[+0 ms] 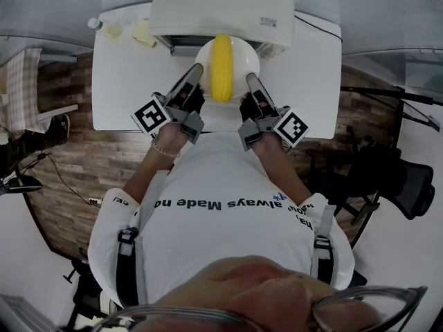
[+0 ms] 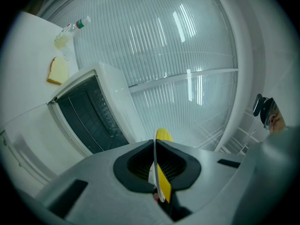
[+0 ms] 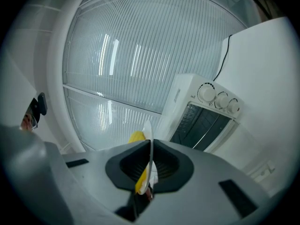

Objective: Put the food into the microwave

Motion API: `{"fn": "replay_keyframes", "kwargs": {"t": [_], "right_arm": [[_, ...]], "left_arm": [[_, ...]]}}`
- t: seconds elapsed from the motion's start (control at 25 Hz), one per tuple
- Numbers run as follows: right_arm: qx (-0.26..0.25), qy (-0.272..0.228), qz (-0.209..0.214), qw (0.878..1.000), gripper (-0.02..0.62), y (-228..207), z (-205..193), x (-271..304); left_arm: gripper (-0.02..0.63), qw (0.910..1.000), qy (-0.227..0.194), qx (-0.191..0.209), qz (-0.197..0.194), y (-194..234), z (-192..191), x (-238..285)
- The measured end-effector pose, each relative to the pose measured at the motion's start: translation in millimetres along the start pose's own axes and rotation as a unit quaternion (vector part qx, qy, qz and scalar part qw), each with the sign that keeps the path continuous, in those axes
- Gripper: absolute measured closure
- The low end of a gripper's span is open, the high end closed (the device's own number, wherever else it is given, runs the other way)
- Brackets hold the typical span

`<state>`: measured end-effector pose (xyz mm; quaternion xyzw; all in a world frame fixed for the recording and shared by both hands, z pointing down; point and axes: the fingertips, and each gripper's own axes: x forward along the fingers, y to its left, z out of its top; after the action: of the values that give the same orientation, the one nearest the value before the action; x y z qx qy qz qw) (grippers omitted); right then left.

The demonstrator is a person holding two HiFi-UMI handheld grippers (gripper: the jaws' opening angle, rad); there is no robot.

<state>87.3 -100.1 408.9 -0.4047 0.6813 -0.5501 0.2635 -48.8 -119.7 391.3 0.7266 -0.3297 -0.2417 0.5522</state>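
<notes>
A white plate (image 1: 239,52) carrying a yellow cob of corn (image 1: 221,71) is held up between both grippers, right in front of the white microwave (image 1: 221,9). My left gripper (image 1: 197,71) is shut on the plate's left rim and my right gripper (image 1: 250,80) on its right rim. In the left gripper view the thin plate rim (image 2: 155,165) sits pinched between the dark pads of the gripper (image 2: 156,146), with the corn (image 2: 163,136) just beyond. The right gripper view shows that gripper (image 3: 151,146) clamping the plate rim (image 3: 149,130) the same way, beside the corn (image 3: 137,137).
The microwave (image 2: 89,116) has a dark glass front and knobs (image 3: 220,100), and stands at the back of a white table (image 1: 124,88). A slice of bread (image 2: 58,71) and a small bottle (image 2: 70,29) lie left of it. A black chair (image 1: 405,182) stands at the right.
</notes>
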Motion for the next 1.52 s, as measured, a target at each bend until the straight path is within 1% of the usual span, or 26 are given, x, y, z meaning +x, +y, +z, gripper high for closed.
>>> {"fn": "replay_keyframes", "kwargs": {"t": [0.24, 0.4, 0.68, 0.92, 1.04, 1.16, 1.28, 1.4, 1.52], "right_arm": [[0.0, 0.007, -0.01, 1.0, 0.572, -8, -1, 0], [0.003, 0.011, -0.02, 1.0, 0.572, -19, -5, 0], [0.014, 0.015, -0.04, 0.999, 0.572, -40, -14, -1], [0.015, 0.018, -0.051, 0.998, 0.572, -57, -20, 0], [0.014, 0.021, -0.05, 0.998, 0.572, -61, -22, 3], [0.011, 0.023, -0.056, 0.998, 0.572, -69, -24, 5], [0.01, 0.026, -0.057, 0.998, 0.572, -77, -28, 8], [-0.001, 0.03, -0.061, 0.998, 0.572, -88, -30, 8], [0.004, 0.033, -0.066, 0.997, 0.572, -99, -35, 12]], "left_arm": [[0.588, 1.0, 0.003, -0.003, 0.007, 8, -3, 1], [0.588, 0.9998, 0.01, 0.0, 0.019, 21, -8, -1], [0.588, 0.9992, 0.021, -0.009, 0.032, 41, -15, -3], [0.588, 0.9983, 0.034, -0.009, 0.046, 60, -19, -5], [0.588, 0.9979, 0.038, -0.011, 0.052, 68, -22, -6], [0.588, 0.9973, 0.044, -0.005, 0.058, 78, -23, -7], [0.588, 0.9966, 0.055, 0.02, 0.058, 90, -23, -7], [0.588, 0.9961, 0.055, 0.003, 0.069, 100, -28, -8], [0.588, 0.9952, 0.061, 0.013, 0.075, 112, -28, -8]]}}
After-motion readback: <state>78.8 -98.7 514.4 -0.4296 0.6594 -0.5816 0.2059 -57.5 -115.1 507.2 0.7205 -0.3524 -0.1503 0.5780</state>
